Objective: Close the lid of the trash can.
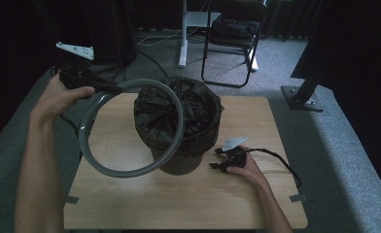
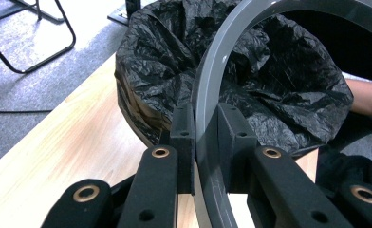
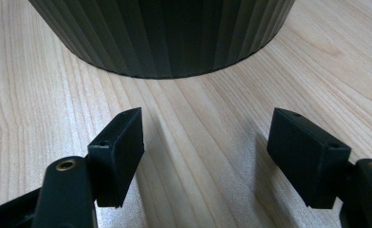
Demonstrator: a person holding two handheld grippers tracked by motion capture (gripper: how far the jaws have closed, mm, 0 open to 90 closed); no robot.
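While left tool clamps grey ring, right tool gapes apart beside bin.

High view overlooks table; gripper views sit close (both facing bin).

Bin stands mid-table; bare wood all around.
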